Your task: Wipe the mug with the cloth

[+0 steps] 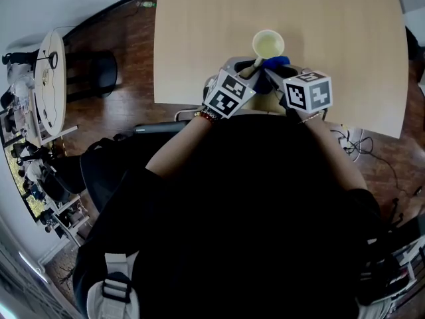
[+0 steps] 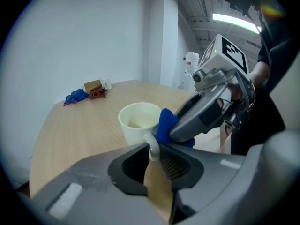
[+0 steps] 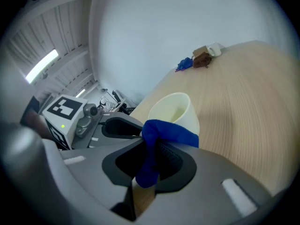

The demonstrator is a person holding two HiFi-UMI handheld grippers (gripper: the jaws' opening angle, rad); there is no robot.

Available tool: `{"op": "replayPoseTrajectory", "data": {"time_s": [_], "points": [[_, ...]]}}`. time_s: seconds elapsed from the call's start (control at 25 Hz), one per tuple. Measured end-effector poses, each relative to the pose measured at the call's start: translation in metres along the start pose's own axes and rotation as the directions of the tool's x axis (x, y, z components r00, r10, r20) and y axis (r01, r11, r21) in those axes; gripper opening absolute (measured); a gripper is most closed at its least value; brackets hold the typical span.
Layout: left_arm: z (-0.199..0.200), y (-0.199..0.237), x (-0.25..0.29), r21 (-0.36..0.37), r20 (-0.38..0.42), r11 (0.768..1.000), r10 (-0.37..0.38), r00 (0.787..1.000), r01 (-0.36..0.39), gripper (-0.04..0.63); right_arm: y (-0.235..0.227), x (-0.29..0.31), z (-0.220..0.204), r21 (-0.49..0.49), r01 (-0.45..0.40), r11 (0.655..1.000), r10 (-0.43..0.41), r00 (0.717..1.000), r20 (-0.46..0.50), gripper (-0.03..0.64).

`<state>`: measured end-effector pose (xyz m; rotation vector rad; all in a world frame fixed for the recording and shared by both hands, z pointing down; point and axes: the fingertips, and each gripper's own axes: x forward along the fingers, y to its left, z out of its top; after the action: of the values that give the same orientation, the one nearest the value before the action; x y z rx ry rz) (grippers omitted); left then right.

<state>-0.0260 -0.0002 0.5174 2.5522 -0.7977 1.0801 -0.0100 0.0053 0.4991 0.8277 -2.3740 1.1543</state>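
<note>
A cream mug point(image 1: 268, 44) stands near the front edge of the light wooden table point(image 1: 199, 38). In the left gripper view, my left gripper point(image 2: 152, 153) is shut on the handle point(image 2: 153, 146) of the mug point(image 2: 139, 121). My right gripper point(image 3: 150, 159) is shut on a blue cloth point(image 3: 157, 137), which is pressed against the side of the mug point(image 3: 177, 112) below the rim. In the head view both grippers meet just in front of the mug, with the cloth point(image 1: 276, 62) between them. The right gripper's body point(image 2: 211, 109) hides the mug's right side in the left gripper view.
Small items, one blue, one brown and one white point(image 2: 89, 93), sit at the table's far corner point(image 3: 201, 56). Left of the table stand a black chair point(image 1: 99, 72) and a cluttered round table point(image 1: 50, 78). Cables point(image 1: 352, 139) lie on the floor at right.
</note>
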Motion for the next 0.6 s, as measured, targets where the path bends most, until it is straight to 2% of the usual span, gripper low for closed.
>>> {"op": "replayPoseTrajectory", "data": {"time_s": [0.16,0.28,0.44,0.6], "points": [[0.001,0.003,-0.002,-0.005,0.004,1.0,-0.014,1.0,0.014,0.078,-0.004,0.01,-0.002,-0.078,0.016,0.997,-0.017,1.0,-0.001,0.064],[0.001,0.005,0.001,-0.012,0.005,1.0,-0.028,1.0,0.028,0.077,-0.015,0.02,-0.007,-0.099,0.036,0.994,-0.037,0.999,-0.011,0.064],[0.001,0.004,0.007,-0.009,0.007,0.999,-0.032,0.999,0.033,0.08,-0.028,0.033,-0.016,-0.092,0.055,0.994,-0.06,0.997,-0.049,0.064],[0.003,0.009,0.008,-0.009,0.016,1.0,-0.016,1.0,0.016,0.08,-0.036,0.033,-0.018,-0.041,0.083,0.996,-0.087,0.991,-0.099,0.064]]}}
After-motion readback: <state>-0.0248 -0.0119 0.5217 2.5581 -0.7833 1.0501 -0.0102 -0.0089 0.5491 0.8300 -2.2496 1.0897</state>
